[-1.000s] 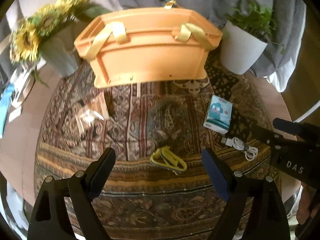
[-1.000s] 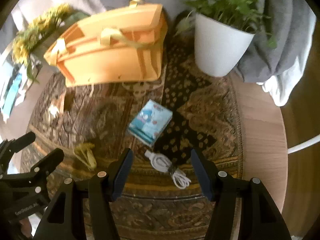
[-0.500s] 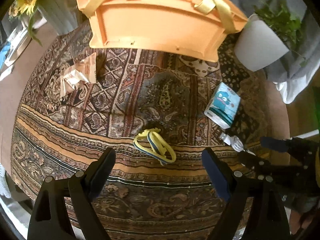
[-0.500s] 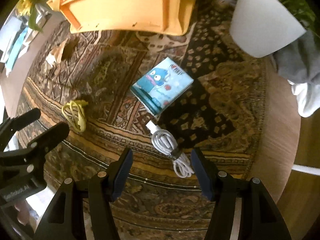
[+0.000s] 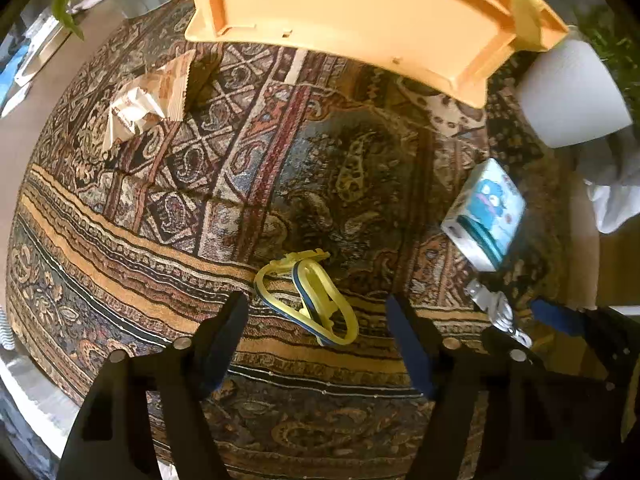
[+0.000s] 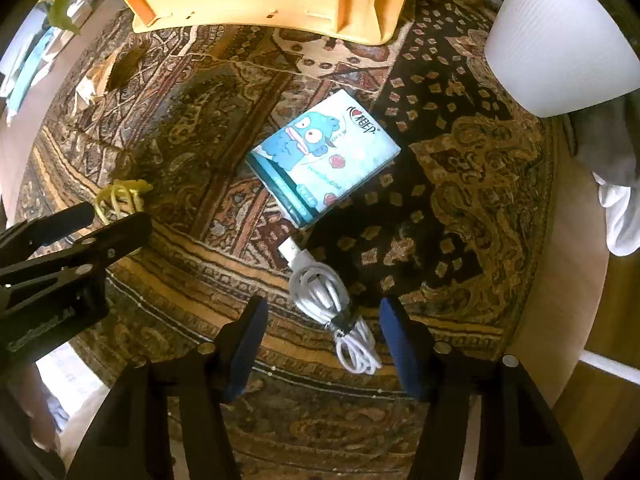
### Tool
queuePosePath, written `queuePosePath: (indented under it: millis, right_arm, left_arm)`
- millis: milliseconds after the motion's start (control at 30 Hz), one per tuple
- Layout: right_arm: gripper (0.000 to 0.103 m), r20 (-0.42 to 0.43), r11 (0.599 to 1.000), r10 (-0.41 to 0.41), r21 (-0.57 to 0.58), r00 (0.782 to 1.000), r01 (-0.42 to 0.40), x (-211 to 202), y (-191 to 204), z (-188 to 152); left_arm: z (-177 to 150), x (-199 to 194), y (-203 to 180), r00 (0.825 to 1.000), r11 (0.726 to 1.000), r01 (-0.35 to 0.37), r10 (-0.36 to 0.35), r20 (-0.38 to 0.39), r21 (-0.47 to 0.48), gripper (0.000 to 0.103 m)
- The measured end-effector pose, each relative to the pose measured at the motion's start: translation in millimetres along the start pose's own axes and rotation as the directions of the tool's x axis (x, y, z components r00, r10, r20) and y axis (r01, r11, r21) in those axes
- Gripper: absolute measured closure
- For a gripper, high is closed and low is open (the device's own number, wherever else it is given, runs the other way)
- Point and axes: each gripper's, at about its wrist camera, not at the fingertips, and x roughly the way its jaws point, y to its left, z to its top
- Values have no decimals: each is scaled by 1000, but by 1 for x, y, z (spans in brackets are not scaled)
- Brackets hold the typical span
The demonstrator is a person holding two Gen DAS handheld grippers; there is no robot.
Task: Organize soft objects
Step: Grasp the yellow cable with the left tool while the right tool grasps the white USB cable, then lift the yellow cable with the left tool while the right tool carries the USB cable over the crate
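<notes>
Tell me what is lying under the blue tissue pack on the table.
The blue tissue pack rests on the patterned cloth. The white cable has its plug right at the pack's near edge. Anything under the pack itself stays covered.

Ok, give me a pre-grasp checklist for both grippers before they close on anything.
1. Left gripper open: ok, jaws spread wide.
2. Left target lined up: ok, the yellow band bundle lies between the jaws on the rug.
3. Right gripper open: ok.
4. Right target lined up: ok, the coiled white cable sits between the jaws, though its far plug end reaches toward the blue tissue pack.
5. Jaws low enough to grip: cannot tell, height above the rug is unclear in both views.
6. Orange basket reachable: ok, it stands beyond both items; its inside is not visible.
</notes>
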Motion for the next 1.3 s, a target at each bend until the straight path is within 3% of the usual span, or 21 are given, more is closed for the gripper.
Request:
queuePosePath:
  millis: [333,433,567,667,833,1300]
  right_arm:
    - [61,-19,1000,-2,1,1000,2,23,-2,8]
    - [71,-23,1000,0,6,1000,0,29,-3,9]
    - [72,-4,1000,1,10,1000,-1,37,-12,9]
    - [75,8,1000,2,21,1000,-3,35,-15,5]
    - [75,56,1000,-5,21,998,4,19,-2,-8]
    - [75,165,994,82,53,983,-92,-21,11,-10]
  left_arm:
    - [7,24,-16,997,997,-73,73,-17,-4,44]
    - [7,27,-17,995,995,-96,96,-2,5,52]
    - [7,30,-15,995,995,-94,94,23,29,55]
    - [4,28,-14,996,995,-84,83,23,49,77]
    - [-6,19,-12,998,996,-58,56,40,72,78]
    - [-12,-32,10,991,993,45,-58,121,108,79]
